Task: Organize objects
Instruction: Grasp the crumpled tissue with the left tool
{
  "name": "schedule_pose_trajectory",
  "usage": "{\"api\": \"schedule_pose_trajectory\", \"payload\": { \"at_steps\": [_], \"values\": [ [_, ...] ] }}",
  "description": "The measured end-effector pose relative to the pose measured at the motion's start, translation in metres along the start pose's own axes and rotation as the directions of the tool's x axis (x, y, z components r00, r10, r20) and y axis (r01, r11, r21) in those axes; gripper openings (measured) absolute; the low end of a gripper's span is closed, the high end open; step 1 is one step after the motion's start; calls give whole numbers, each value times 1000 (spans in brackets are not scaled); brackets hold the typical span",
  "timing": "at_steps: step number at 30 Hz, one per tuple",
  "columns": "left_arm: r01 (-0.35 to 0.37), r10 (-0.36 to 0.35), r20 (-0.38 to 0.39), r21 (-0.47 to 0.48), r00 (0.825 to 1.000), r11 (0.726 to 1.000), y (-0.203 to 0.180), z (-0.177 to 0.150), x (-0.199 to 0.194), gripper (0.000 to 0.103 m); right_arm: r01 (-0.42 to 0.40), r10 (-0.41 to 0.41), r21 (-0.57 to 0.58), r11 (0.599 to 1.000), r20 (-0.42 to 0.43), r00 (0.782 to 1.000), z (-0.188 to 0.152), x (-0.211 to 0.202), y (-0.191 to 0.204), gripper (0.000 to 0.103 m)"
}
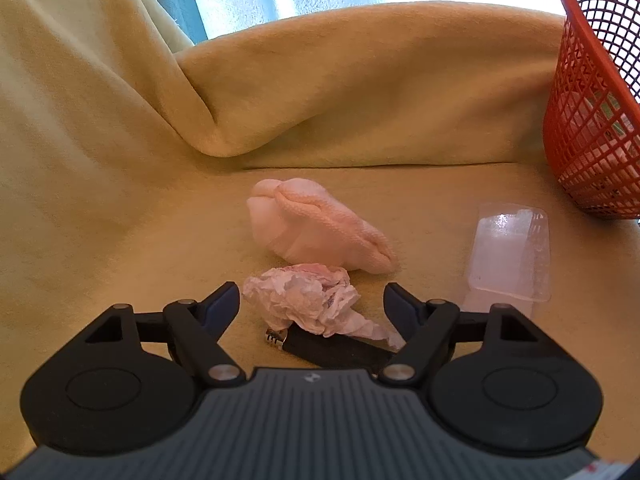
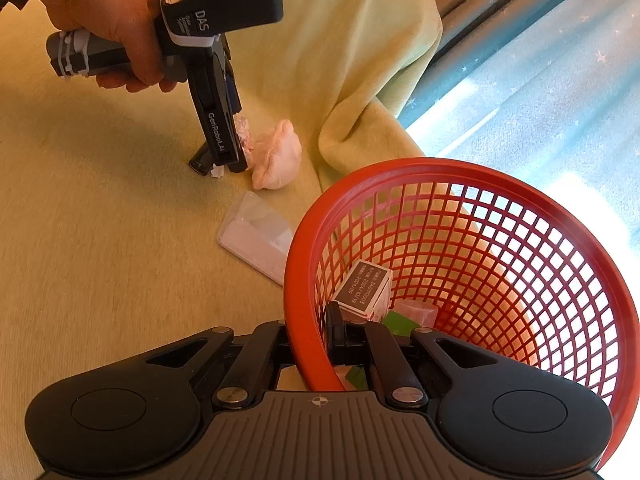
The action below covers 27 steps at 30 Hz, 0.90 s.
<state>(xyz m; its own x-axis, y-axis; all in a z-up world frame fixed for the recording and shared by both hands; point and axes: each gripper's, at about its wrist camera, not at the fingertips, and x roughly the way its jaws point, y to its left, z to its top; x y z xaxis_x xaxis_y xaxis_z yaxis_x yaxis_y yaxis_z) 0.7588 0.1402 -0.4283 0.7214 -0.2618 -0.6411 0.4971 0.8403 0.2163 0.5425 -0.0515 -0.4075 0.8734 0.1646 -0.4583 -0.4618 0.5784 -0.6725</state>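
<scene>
The left gripper [image 1: 312, 300] hangs low over the yellow blanket [image 1: 120, 208], its fingers spread wide with the crumpled tissue [image 1: 304, 300] lying between the tips, touched by neither. Under the near edge of the tissue lies a black lighter [image 1: 320, 346], its metal head pointing left; the tissue overlaps it. Just beyond the tissue sits a pink rolled sock [image 1: 316, 232], close to the tissue, though whether they touch cannot be told. Right of the tissue, well clear of the right fingertip, lies a clear plastic package [image 1: 508, 256], and beyond that stands the red mesh basket [image 1: 588, 128] at the frame's right edge. Left of the tissue the blanket is bare and flat; behind the sock it rises in a thick fold.

In the right wrist view, the right gripper [image 2: 316, 336] is pinched on the rim of the red mesh basket, one finger outside the wall and one inside. The basket is tilted toward the camera and holds a small box with a printed date label [image 2: 362, 290] and green card pieces [image 2: 400, 324]. The clear plastic package lies just beside the basket's left wall. The person's left hand [image 2: 108, 20] grips the other tool's handle above the tissue.
</scene>
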Motion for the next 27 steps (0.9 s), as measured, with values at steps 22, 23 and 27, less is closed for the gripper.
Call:
{"api": "schedule_pose_trajectory", "payload": {
  "at_steps": [22, 23, 27],
  "values": [
    [22, -22, -21, 17, 1000, 1000, 5, 2, -5, 31, -2, 2, -1, 1000, 5, 1000, 1, 2, -1, 1],
    [23, -23, -20, 12, 1000, 1000, 5, 1, -7, 31, -1, 1, 0, 1000, 4, 1000, 2, 2, -1, 1],
    [20, -20, -18, 12, 1000, 1000, 5, 0, -15, 31, -2, 2, 0, 1000, 5, 1000, 2, 2, -1, 1]
  ]
}}
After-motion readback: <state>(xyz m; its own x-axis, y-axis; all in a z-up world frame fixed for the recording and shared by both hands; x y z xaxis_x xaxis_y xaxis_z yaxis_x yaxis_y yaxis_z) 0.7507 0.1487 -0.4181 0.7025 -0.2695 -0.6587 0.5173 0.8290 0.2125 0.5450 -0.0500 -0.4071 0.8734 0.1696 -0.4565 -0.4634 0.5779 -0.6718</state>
